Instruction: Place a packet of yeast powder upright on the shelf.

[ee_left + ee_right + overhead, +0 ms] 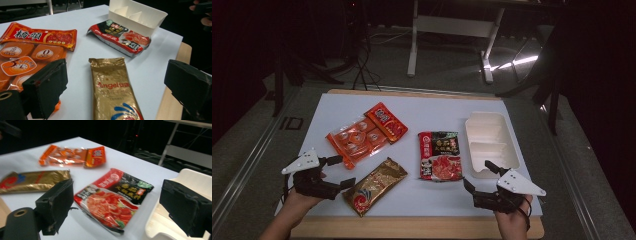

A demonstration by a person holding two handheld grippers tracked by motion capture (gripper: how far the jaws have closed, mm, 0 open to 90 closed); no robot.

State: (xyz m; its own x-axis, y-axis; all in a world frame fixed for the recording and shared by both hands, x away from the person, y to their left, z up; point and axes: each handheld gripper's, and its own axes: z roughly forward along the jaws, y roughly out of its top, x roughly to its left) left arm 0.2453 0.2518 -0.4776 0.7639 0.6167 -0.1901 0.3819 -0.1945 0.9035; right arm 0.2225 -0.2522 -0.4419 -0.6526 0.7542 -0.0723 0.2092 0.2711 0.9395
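Three food packets lie on the white table top (427,115). An orange packet (366,132) (27,56) (72,156) is at the left, a gold packet (375,185) (113,90) (32,180) at the front, a red and black packet (440,155) (120,37) (112,197) in the middle. A white divided tray (490,142) (137,13) (192,180) stands at the right. My left gripper (341,172) (115,82) is open just left of the gold packet. My right gripper (478,176) (115,202) is open in front of the tray and the red and black packet, holding nothing.
The table's wooden front edge (412,227) runs under both hands. Beyond the table's far edge stand white table legs (414,45) on a dark floor with cables (362,70). Bare white surface lies between the packets and along the far side.
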